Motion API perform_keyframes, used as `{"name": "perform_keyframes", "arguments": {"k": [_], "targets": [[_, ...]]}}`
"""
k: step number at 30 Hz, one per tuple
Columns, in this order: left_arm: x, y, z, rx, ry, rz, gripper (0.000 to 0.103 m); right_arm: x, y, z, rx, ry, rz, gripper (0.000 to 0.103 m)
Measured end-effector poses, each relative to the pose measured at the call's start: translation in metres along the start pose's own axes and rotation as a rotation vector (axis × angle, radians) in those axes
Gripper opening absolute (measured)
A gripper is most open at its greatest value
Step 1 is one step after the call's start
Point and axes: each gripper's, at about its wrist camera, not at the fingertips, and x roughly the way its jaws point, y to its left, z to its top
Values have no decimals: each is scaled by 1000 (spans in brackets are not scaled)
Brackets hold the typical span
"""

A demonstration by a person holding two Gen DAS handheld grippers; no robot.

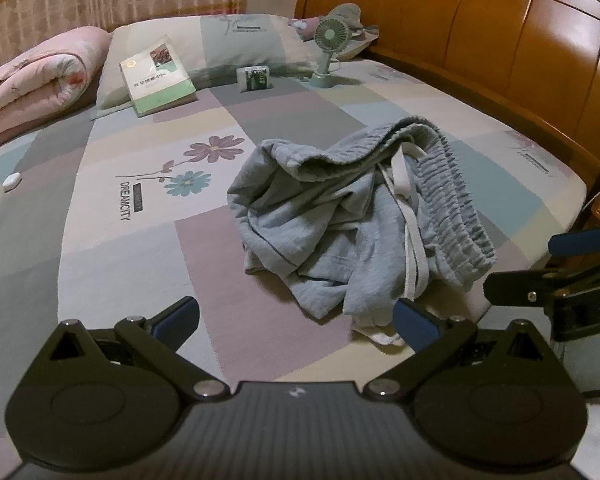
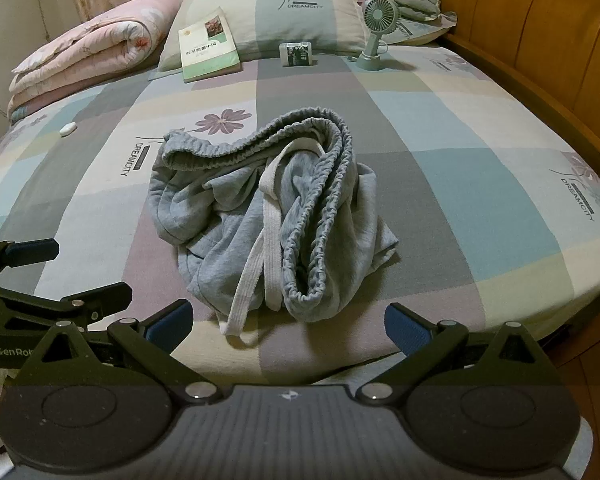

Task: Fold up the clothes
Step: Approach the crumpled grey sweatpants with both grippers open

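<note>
A crumpled pair of grey sweatpants (image 1: 340, 216) with an elastic waistband and a white drawstring lies in a heap on the patchwork bed sheet (image 1: 140, 240). It also shows in the right wrist view (image 2: 260, 208), near the bed's front edge. My left gripper (image 1: 296, 320) is open and empty, hovering just short of the heap's near edge. My right gripper (image 2: 288, 324) is open and empty, just in front of the waistband end. Each gripper shows at the side of the other's view.
At the head of the bed lie a pillow (image 2: 300, 20), a book (image 2: 210, 46), a small box (image 2: 297, 53), a green desk fan (image 2: 374, 32) and a rolled pink quilt (image 2: 88, 56). A wooden bed frame (image 1: 500, 40) runs along the right side. A small white object (image 1: 12, 181) lies at left.
</note>
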Motion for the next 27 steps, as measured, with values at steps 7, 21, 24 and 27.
{"name": "perform_keyframes", "arguments": {"k": [7,21,24,27], "targets": [[-4,6,-3,-24,-13,-17,102,-1,0,1,2,-6,-2,103],[2,4,1,-25,7,0,102,-2,1,1,1,-7,0,103],[3,5,0,-26,9,-1,102,-1,1,1,0,-6,1,103],[4,4,0,-25,11,-7,102,-1,1,1,1,-9,3,103]]}}
